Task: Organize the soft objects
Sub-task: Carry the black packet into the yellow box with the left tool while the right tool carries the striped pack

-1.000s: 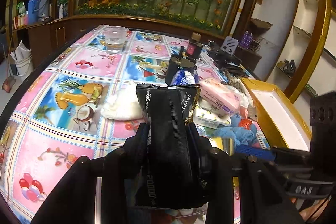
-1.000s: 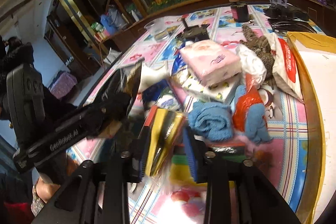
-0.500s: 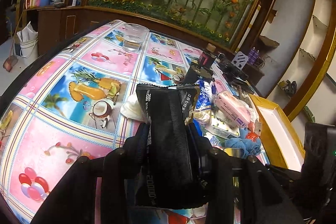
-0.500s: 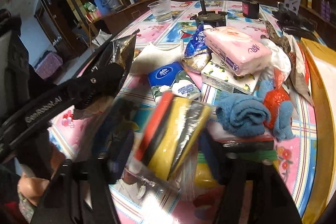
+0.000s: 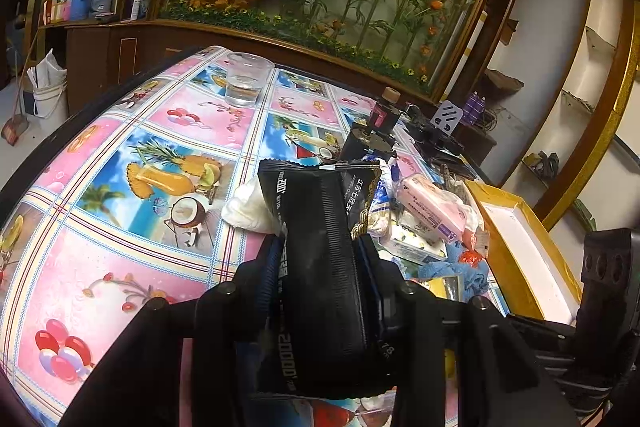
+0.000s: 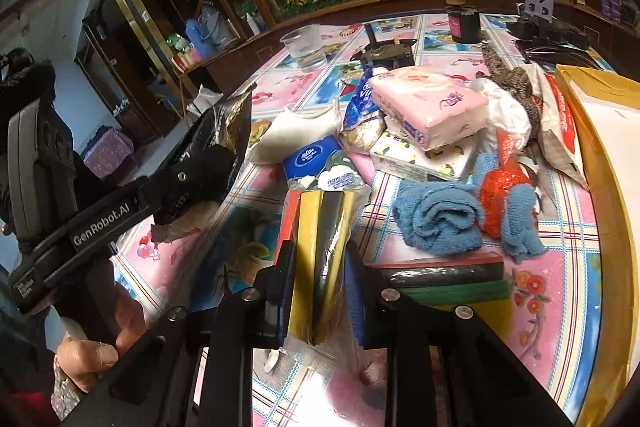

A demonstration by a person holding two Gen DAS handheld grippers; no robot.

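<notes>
Since a sec ago the right gripper (image 6: 320, 267) went from loosely straddling the yellow sponge pack (image 6: 322, 243) to closing its fingers on it, pads now pressing both sides w/ the pack lifted just in front of the blue towel (image 6: 438, 223). Left gripper (image 5: 320, 259) hasn't budged, fingers pinching the black snack pouch (image 5: 320, 247) upright, left of the towel. Pink tissue pack (image 6: 428, 103) tops the pile behind the towel on the counter (image 5: 120, 227), gold-rimmed box (image 6: 600, 187) to the towel's right.
</notes>
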